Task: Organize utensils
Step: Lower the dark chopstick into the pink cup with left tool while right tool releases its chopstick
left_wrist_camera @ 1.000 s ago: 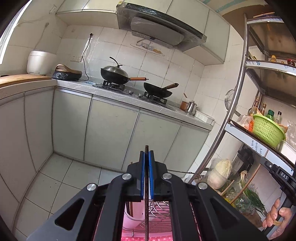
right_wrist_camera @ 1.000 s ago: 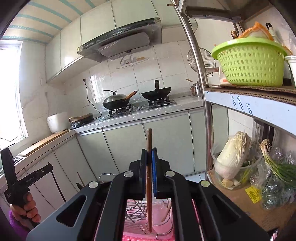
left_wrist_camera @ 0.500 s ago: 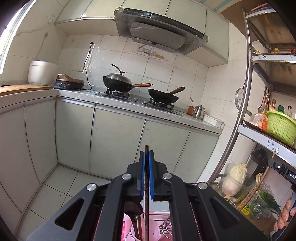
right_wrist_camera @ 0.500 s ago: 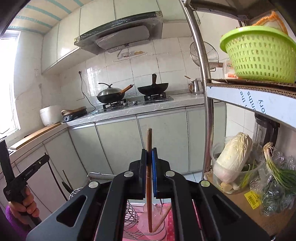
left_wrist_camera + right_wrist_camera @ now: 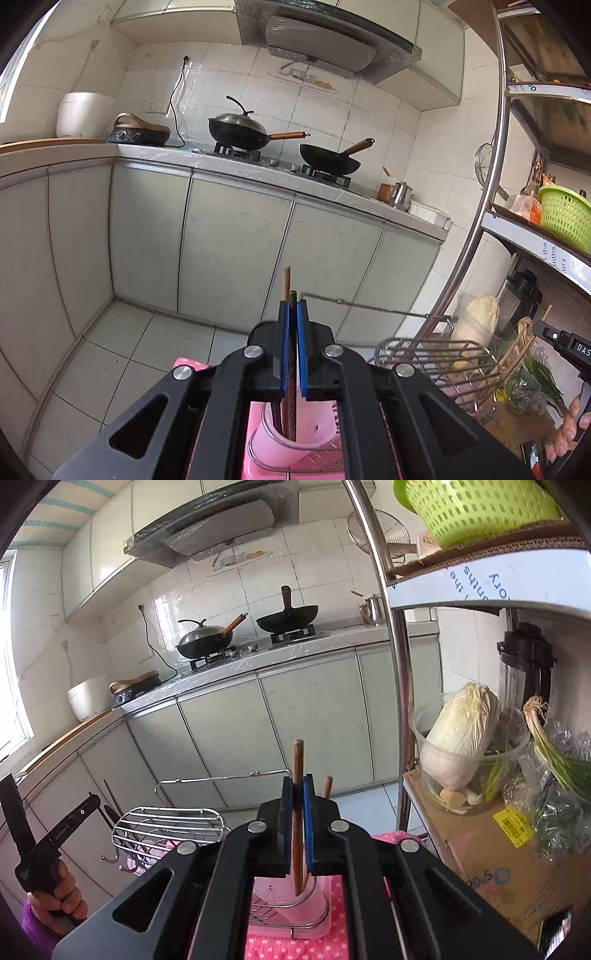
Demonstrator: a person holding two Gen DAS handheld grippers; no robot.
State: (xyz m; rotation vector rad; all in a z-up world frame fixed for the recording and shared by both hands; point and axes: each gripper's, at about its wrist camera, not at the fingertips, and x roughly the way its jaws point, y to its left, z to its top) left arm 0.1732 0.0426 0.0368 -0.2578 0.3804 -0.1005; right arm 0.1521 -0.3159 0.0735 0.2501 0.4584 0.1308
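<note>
Both chopsticks lowered into pink cup (image 5: 295, 897) | left tool (image 5: 293, 345), right tool (image 5: 297, 821) clamped

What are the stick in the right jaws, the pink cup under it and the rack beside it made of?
Thin brown stick: likely wood or bamboo, matte, with faint grain and a blunt cut end. Pale pink cup: looks like plastic, slightly translucent with a soft sheen. Shiny silver wire rack: metal, probably chromed or stainless steel, given its bright highlights and thin bent rods.
</note>
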